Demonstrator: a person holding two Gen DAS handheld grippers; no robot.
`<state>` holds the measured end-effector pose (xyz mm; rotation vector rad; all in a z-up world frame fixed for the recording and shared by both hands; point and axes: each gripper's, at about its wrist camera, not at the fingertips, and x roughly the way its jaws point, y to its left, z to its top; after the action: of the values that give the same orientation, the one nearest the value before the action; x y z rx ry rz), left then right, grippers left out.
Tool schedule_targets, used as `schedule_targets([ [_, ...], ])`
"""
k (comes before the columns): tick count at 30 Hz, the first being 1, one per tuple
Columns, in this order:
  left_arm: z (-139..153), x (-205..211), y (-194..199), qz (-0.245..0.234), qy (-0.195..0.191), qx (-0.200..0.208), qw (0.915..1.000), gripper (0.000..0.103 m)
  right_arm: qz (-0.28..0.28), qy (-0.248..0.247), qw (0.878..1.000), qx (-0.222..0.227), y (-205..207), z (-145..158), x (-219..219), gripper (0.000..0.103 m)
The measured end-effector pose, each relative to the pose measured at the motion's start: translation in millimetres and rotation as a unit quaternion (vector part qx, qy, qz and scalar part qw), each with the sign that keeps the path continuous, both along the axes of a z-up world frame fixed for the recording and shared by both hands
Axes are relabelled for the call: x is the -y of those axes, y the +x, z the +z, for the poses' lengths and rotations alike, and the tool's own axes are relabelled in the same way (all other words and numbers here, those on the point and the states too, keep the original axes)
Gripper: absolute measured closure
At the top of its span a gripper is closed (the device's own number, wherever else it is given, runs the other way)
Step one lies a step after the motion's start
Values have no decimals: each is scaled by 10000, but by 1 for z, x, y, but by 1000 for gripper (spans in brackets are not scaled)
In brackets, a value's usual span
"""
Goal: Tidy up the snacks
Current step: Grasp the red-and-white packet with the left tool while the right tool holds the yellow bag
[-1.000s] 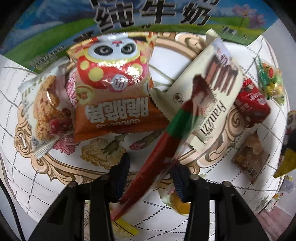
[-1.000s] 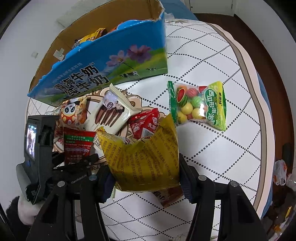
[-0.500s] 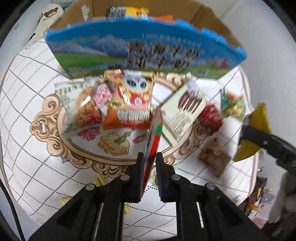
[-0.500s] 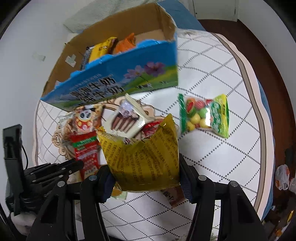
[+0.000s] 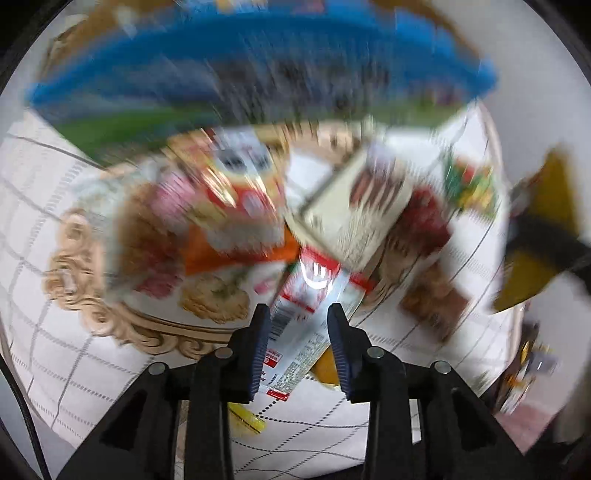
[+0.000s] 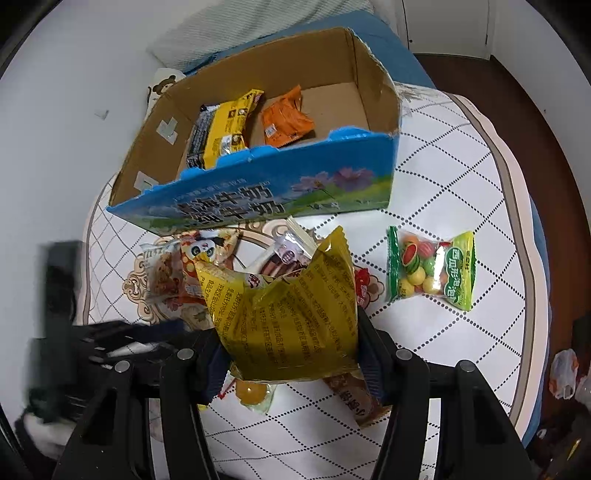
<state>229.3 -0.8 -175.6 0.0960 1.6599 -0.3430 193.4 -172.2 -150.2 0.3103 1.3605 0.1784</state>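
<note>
My right jaws (image 6: 291, 339) clench a yellow packet (image 6: 291, 314); my left jaws (image 5: 299, 325) are opening around a red-and-white packet (image 5: 314, 295). The box (image 6: 258, 206) sits at twelve o'clock on the quilted white worktop (image 6: 461, 177), dark wood floor (image 6: 535, 92) beyond.

Round table (image 6: 480, 177) under white diamond-pattern cloth, cardboard box (image 6: 258, 206) at its far side, loose snack packets just before box, fruit-candy bag (image 6: 430, 271) right of them.

Home bedroom: pillow (image 6: 236, 26), round clothed table (image 6: 461, 177), wood floor (image 6: 546, 122).
</note>
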Motion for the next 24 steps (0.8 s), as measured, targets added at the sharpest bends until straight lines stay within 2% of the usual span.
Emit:
schedule_targets([
  [2, -23, 5, -5, -196, 225, -187, 9994, 73, -21, -17, 10000, -61, -4, -5, 3, 41],
  [4, -34, 8, -11, -396, 326, -205, 9985, 70, -43, -40, 9999, -103, -6, -8, 6, 41],
  [5, -36, 10, -12, -463, 360, -164, 9981, 65, -71, -45, 9999, -131, -7, -11, 8, 41],
  [6, -35, 12, -12, -563, 375, -125, 9976, 54, -90, -52, 9998, -151, -8, -13, 10, 41],
  [7, -35, 15, -12, -690, 414, -94, 9967, 48, -112, -55, 9998, -167, -9, -15, 11, 41],
  [10, -40, 20, -13, -924, 440, -227, 9945, 42, -162, -3, 9996, -229, -12, -20, 15, 41],
  [14, -40, 17, -15, -978, 433, -135, 9942, 42, -152, 1, 9996, -237, -15, -23, 15, 41],
  [17, -43, 20, -20, -904, 478, 12, 9948, 48, -155, 2, 9996, -221, -17, -23, 16, 41],
  [24, -8, -8, -41, -471, 392, 235, 9978, 57, -221, 45, 9996, -139, -20, -15, 22, 41],
])
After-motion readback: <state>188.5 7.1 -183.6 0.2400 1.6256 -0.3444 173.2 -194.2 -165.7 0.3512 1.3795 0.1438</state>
